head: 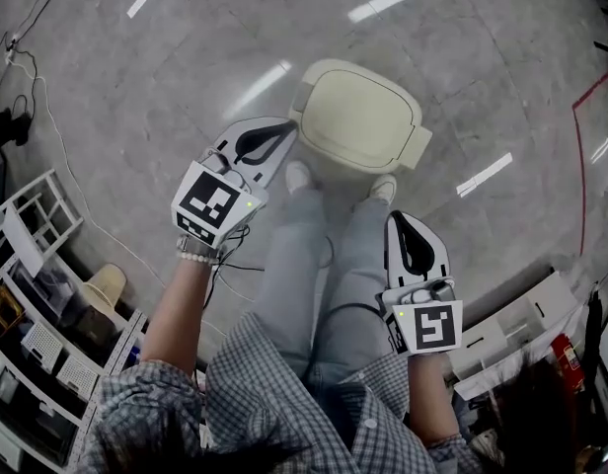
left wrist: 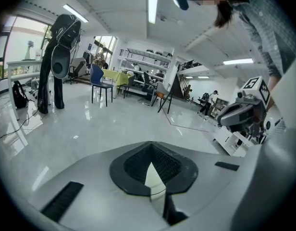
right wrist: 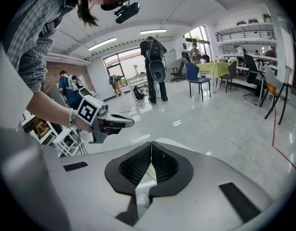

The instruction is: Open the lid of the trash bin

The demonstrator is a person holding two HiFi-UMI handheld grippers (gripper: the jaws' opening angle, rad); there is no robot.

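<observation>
**A:** Entry one, the task's thing?

**B:** Trash bin [head: 358, 117]. Cream, lid down flat, not yet opened. It stands on the floor [head: 186, 47], just ahead of the person's shoes [head: 299, 176].

**A:** The grippers?

**B:** Left gripper [head: 280, 132]: jaws closed on nothing, tip just beside the bin's left rim, contact not determinable. Probably set there to reach the lid's edge. Right gripper [head: 403, 223]: jaws closed, empty, held back over the leg and apart from the bin, seemingly idle.

**A:** Surroundings?

**B:** White shelving [head: 38, 205] low at both sides, well apart from the bin.
</observation>
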